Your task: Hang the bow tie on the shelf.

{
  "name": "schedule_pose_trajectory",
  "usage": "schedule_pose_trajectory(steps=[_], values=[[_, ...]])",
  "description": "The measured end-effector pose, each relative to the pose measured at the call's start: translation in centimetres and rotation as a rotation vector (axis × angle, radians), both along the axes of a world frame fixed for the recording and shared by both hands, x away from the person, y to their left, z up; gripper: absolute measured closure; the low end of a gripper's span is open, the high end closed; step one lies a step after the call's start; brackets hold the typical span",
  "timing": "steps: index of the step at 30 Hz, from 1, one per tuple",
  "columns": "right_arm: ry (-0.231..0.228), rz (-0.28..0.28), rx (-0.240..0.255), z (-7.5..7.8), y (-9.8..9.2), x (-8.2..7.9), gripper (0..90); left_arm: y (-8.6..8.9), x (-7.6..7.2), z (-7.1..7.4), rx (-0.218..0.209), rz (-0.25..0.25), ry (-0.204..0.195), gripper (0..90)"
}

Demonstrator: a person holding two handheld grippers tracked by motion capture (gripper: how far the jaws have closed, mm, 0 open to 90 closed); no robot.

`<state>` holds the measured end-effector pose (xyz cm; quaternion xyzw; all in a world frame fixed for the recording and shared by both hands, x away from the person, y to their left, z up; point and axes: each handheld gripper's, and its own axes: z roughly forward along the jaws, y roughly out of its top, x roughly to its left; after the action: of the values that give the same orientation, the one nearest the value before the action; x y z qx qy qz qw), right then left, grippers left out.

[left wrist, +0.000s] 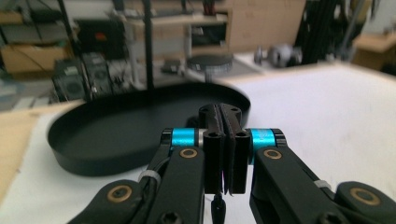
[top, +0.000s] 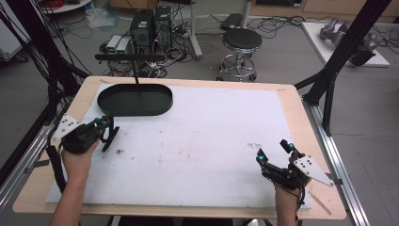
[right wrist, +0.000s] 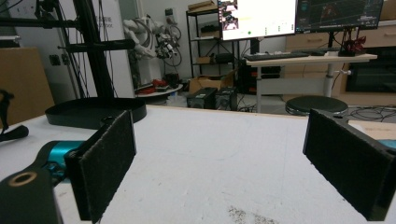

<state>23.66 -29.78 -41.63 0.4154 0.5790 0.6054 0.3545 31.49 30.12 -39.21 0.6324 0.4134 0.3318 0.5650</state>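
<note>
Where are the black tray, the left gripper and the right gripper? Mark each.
black tray [top: 162,100]: high view, right rim.
left gripper [top: 110,133]: high view, closed jaw tips.
right gripper [top: 274,150]: high view, between open fingertips.

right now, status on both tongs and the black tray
Left tongs shut, empty, beside black tray. Right tongs open, empty, over white mat. Tray empty, nothing between.

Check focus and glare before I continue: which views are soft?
Left gripper view: tray and background blurred, jaws sharp. Right gripper view: sharp throughout, monitors bright but readable. High view: even light, no glare on the mat, slightly soft overall.
</note>
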Motion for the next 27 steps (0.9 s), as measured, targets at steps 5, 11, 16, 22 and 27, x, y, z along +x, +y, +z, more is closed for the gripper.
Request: schedule_pose_trajectory(steps=[5,11,16,22,27], values=[[-0.002,-0.002,0.021,0.0,-0.2,-0.1,8.7,0.8,-0.7,1.5,-0.094,0.054,-0.144,87.6],[-0.005,-0.001,0.042,0.0,-0.3,-0.2,8.7,1.1,-0.6,3.2,-0.126,0.11,-0.233,87.7],[0.001,0.004,0.019,-0.1,-0.2,-0.1,8.7,1.5,0.1,4.6,-0.163,0.179,-0.292,87.7],[-0.004,-0.007,0.034,-0.2,-0.8,-0.4,8.7,2.2,1.7,5.8,-0.202,0.273,-0.338,87.7],[-0.021,0.0,0.083,0.1,-1.3,-0.6,8.7,2.9,3.6,6.7,-0.203,0.34,-0.366,87.7]])
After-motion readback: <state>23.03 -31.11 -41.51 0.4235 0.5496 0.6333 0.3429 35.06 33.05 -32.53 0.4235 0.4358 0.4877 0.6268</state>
